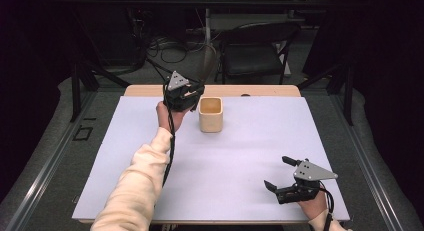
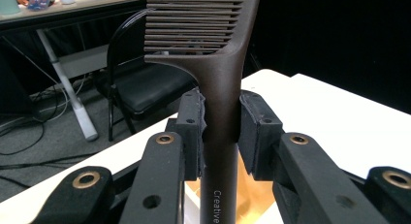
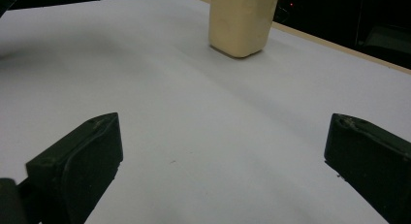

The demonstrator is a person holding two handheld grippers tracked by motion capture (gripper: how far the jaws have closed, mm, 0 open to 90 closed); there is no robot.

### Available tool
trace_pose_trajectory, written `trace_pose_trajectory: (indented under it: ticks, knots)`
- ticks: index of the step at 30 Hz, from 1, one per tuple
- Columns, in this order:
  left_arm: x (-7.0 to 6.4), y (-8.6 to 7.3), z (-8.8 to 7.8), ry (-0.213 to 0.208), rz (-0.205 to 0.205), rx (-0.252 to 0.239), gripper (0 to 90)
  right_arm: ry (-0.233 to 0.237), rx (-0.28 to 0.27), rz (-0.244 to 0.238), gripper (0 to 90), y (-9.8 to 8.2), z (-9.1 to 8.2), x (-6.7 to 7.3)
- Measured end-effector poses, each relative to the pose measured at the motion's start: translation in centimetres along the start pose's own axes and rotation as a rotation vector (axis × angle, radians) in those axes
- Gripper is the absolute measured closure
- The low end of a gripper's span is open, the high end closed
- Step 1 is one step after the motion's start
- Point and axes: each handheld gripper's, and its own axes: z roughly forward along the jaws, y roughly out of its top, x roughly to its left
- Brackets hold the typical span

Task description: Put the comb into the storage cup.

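Between the pads of the left tongs (image 2: pixel 220 136), pinched a dark brown comb (image 2: pixel 218 88) by its handle, teeth end standing up past the pads, handle running down toward a pale wooden cup (image 1: pixel 210 114). Just beside those tongs, to their right in the high view, stood that cup on the white surface (image 1: pixel 210 171), mouth open. Well apart, near the person's edge, rested the right tongs (image 1: pixel 280 175), spread wide and holding nothing.

Judged risky from here: a thin handle gripped at one narrow spot could pivot or slide; a lowering off-centre could clip the rim and tip the light cup.

Seen from the left gripper view: comb, its printed lettering, the grip itself. Hidden from the high view: the comb, lost behind the tongs. Given by the right gripper view: cup's outer wall and bare surface between spread pads.
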Motion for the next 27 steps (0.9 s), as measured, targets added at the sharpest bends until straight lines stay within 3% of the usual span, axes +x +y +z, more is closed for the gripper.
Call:
trace_pose_trajectory:
  ticks: [27]
  knots:
    - [-0.7, 0.4, 1.5, -0.013, -0.004, -0.043, 72.5, 0.001, 0.000, -0.004, 0.0, 0.0, 0.0, 0.0]
